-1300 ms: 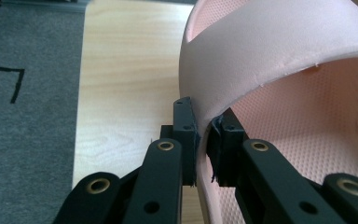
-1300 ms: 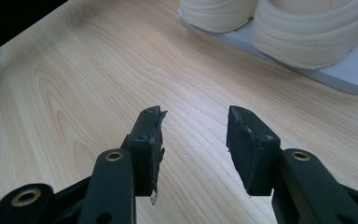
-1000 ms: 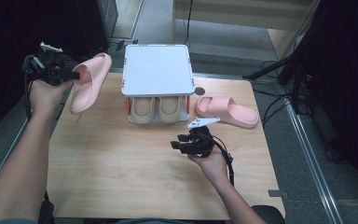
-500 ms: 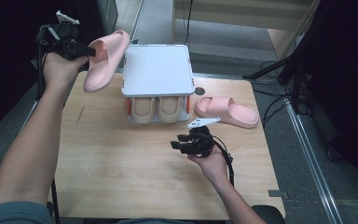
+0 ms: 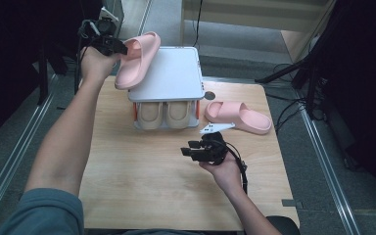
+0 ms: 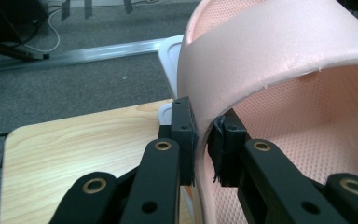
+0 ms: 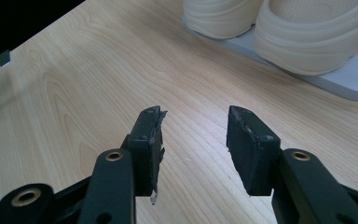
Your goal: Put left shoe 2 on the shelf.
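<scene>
My left gripper [image 5: 111, 47] is shut on the strap edge of a pink slipper [image 5: 138, 59] and holds it in the air, tilted, over the left edge of the white rack's top [image 5: 174, 73]. In the left gripper view the pads of that gripper [image 6: 203, 140] pinch the strap of the pink slipper [image 6: 284, 70]. A second pink slipper [image 5: 237, 116] lies on the table to the right of the rack. My right gripper [image 5: 190, 150] stands open over bare wood in front of the rack, with nothing between its fingers [image 7: 193, 135].
Two cream slippers [image 5: 165, 114] sit side by side on the rack's lower shelf [image 7: 349, 81], close ahead of the right gripper. The wooden table [image 5: 142, 191] has free room at the front and left. Grey floor and metal rails surround it.
My left hand has carried the pink slipper up and to the right, from left of the rack to over its top-left edge. The right hand has stayed in place.
</scene>
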A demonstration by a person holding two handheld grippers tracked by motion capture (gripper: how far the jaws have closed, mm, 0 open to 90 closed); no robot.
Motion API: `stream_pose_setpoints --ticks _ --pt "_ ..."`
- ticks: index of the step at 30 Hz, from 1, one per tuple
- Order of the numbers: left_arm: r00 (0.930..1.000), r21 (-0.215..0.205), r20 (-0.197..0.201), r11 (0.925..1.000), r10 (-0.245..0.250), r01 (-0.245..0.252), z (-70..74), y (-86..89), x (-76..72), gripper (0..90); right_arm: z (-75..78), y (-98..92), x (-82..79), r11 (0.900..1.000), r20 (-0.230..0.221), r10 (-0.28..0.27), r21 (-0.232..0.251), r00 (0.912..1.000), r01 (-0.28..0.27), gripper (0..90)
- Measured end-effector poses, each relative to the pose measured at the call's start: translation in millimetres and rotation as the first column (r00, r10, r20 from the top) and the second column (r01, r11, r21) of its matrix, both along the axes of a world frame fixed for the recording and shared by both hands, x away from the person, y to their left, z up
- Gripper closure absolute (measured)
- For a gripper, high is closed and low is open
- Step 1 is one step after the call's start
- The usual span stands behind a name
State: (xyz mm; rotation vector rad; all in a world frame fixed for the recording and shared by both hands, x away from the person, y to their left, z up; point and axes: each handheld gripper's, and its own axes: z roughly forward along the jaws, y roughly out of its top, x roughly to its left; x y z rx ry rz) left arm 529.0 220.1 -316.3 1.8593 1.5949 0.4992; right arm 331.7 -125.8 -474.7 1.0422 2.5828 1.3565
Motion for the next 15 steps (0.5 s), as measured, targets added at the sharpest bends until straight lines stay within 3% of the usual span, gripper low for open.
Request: stream_pose_setpoints --ticks 7,15 --pt "0.9998 0.011 -0.005 0.9998 -0.017 0.017 -7.4 -18.6 5.6 77.8 1.2 -4.6 -0.1 1.0 0.0 -0.012 0.005 0.9999 0.012 56.1" --pt "0.9987 0.003 -0.037 0.9993 -0.036 0.036 -6.8 -23.3 4.1 72.8 1.0 -5.2 -1.5 1.0 0.001 -0.013 0.0 0.9999 0.013 56.1"
